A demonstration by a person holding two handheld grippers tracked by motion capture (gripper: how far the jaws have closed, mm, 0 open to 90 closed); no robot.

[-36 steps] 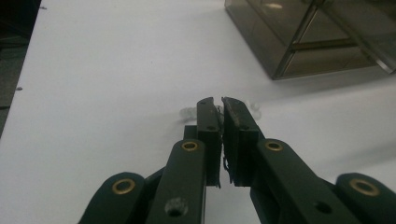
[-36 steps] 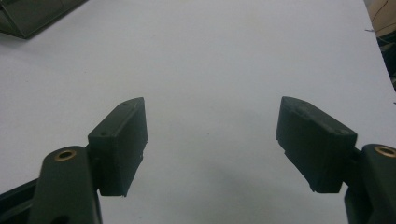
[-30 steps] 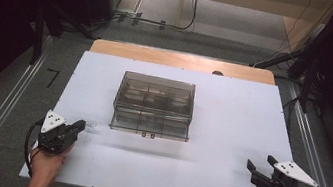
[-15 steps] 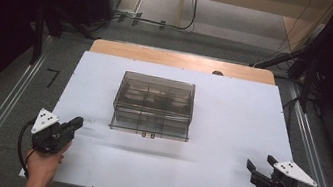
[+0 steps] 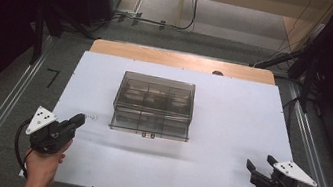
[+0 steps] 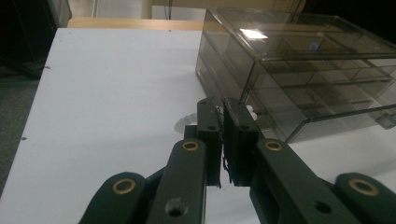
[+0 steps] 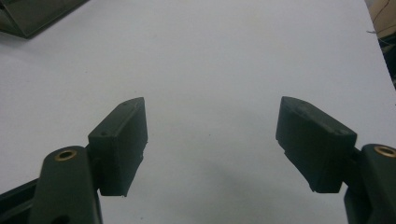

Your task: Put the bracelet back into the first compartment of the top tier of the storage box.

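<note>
A smoky clear plastic organiser box (image 5: 153,104) with several compartments and a shut lid sits mid-table. In the left gripper view the box (image 6: 299,70) lies just ahead and to the right. My left gripper (image 5: 80,119) is at the front left, short of the box's front left corner. Its jaws are pressed together (image 6: 223,105), with only a thin dark fray showing at the seam. A small whitish beaded bit (image 6: 184,122) lies on the table just past its tips. My right gripper (image 5: 260,161) hovers at the front right, open (image 7: 212,112) over bare white surface.
The white board (image 5: 232,114) covers a wooden table whose far edge (image 5: 180,59) shows behind. Metal rails run along both sides. Cables and dark equipment stand on the floor beyond. One corner of the box (image 7: 32,14) shows at the top left of the right gripper view.
My left gripper has drawn slightly back and to the left, toward the table's front left corner. The right gripper and the box have stayed put.
</note>
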